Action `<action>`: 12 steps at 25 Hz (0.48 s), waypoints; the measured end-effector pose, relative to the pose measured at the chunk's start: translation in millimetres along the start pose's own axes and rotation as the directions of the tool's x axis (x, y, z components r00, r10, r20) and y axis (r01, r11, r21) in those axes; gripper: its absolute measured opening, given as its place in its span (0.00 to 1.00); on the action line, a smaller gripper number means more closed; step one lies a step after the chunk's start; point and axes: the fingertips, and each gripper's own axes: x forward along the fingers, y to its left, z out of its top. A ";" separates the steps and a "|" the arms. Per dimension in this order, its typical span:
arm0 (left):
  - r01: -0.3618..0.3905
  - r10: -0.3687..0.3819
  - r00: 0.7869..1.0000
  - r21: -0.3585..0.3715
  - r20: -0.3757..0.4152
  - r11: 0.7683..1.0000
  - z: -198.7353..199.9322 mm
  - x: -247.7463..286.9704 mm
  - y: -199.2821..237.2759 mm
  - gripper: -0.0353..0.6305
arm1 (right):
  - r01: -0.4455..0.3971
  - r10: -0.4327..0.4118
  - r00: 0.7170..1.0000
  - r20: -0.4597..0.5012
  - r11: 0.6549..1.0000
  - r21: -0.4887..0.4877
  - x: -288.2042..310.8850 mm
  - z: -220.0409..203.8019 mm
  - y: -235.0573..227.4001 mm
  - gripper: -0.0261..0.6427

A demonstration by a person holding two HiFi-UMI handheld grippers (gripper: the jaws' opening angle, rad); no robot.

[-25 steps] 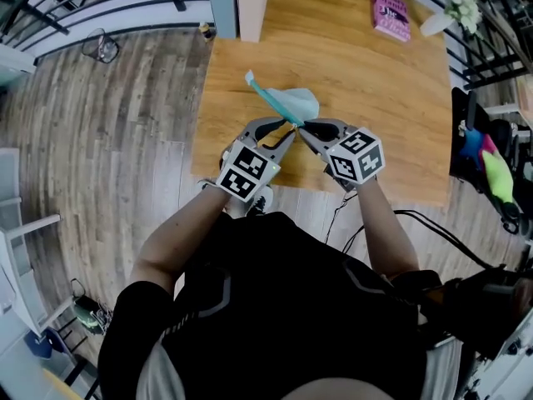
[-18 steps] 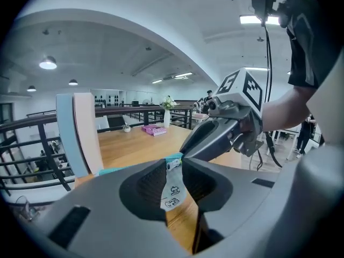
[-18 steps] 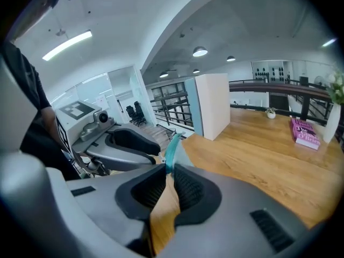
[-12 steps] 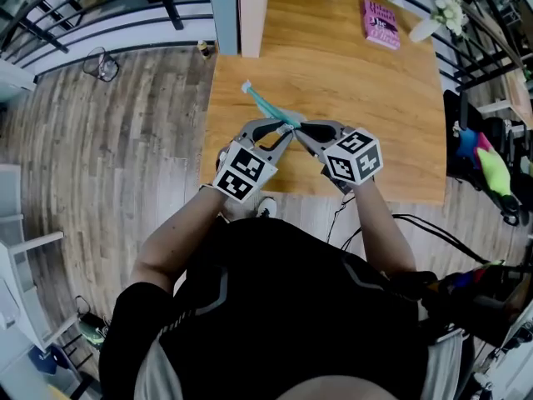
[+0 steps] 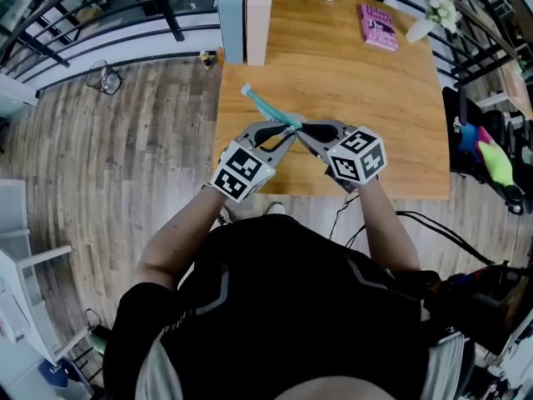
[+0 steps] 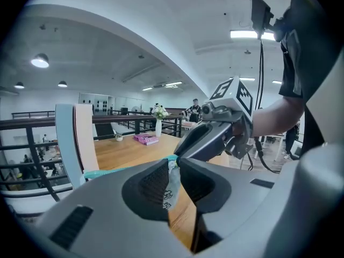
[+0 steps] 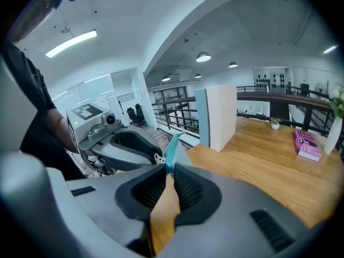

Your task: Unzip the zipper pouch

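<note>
The teal zipper pouch (image 5: 268, 107) is held up over the wooden table (image 5: 383, 115) between both grippers, and shows edge-on as a thin strip. My left gripper (image 5: 291, 131) has just been closing its jaws, and its tips now pinch the pouch's thin printed fabric (image 6: 171, 184). My right gripper (image 5: 302, 130) is shut on the pouch's teal zipper edge (image 7: 172, 149), tip to tip with the left one. In the right gripper view a small white zipper pull (image 7: 157, 157) hangs by the tip of the left gripper (image 7: 153, 156).
A white and blue upright panel (image 5: 247, 11) stands at the table's far left corner. A pink book (image 5: 379, 25) and a white vase with flowers (image 5: 433, 13) lie at the far right. The near table edge (image 5: 333, 195) runs just under the grippers.
Both grippers have risen a little with the pouch. The pouch's broad blue body, spread out a second ago, now shows only as a narrow strip.
</note>
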 end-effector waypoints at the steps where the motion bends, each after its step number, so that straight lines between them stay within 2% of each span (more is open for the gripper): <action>1: 0.003 -0.003 1.000 0.001 0.001 1.000 0.9 -2.5 2.0 0.17 | 0.000 0.000 1.000 -0.001 1.000 -0.004 0.3 1.4 1.9 0.12; 3: 0.008 -0.008 1.000 0.013 -0.005 1.000 1.3 -6.4 5.2 0.11 | 0.002 -0.002 1.000 -0.003 1.000 -0.014 1.1 3.8 5.2 0.12; 6: 0.024 -0.023 1.000 0.019 -0.009 1.000 2.7 -10.9 6.4 0.10 | 0.007 -0.007 1.000 -0.002 1.000 -0.018 1.8 7.2 9.0 0.12; 12: 0.004 -0.003 0.999 0.007 -0.042 1.000 2.3 -17.5 17.0 0.10 | 0.035 -0.036 0.999 -0.013 0.998 -0.048 7.3 15.9 13.1 0.12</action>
